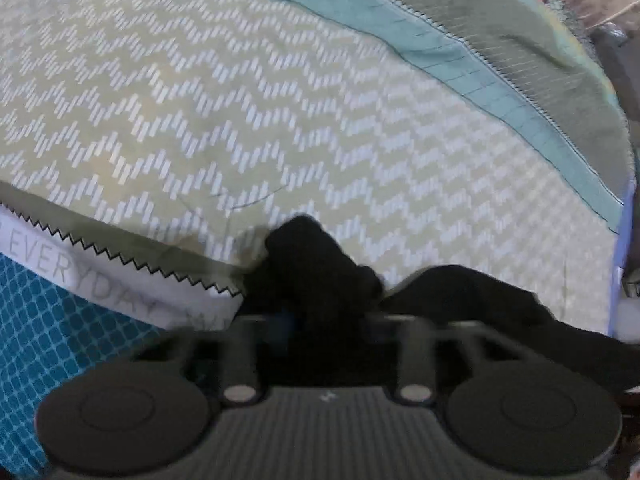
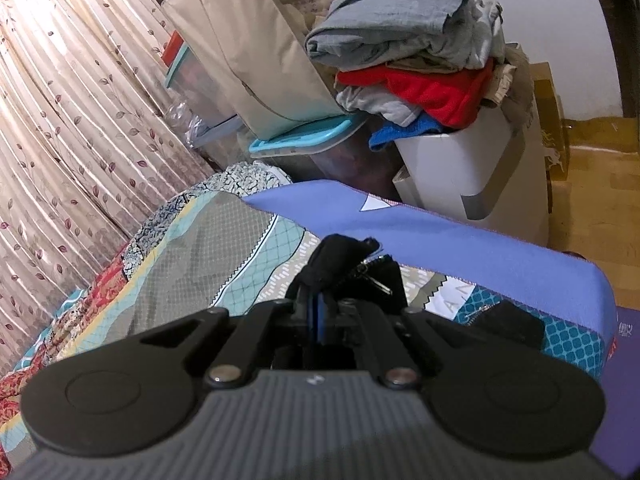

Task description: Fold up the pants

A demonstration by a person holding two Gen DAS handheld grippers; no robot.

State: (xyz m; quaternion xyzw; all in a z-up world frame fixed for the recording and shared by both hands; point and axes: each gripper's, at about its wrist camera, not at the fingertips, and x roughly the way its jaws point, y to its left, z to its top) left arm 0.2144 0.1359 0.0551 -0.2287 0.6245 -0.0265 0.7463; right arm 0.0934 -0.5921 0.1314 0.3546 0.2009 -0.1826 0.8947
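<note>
The black pants (image 1: 312, 256) lie bunched on a patterned bedspread (image 1: 200, 100). In the left wrist view a fold of them rises between the jaws of my left gripper (image 1: 320, 312), which looks shut on the cloth; the dark fabric hides the fingertips. More of the pants trail off to the right (image 1: 480, 304). In the right wrist view my right gripper (image 2: 320, 300) is shut on another bunch of the black pants (image 2: 340, 256), held above the bed. A metal zipper (image 2: 374, 276) shows just right of the jaws.
The bed's blue mattress edge (image 2: 440, 236) runs right beyond the gripper. Behind it stand a white bin (image 2: 460, 168) heaped with clothes, teal-lidded storage boxes (image 2: 300, 140) and a beige bag (image 2: 248, 52). A curtain (image 2: 60, 120) hangs left; wooden floor (image 2: 592, 200) right.
</note>
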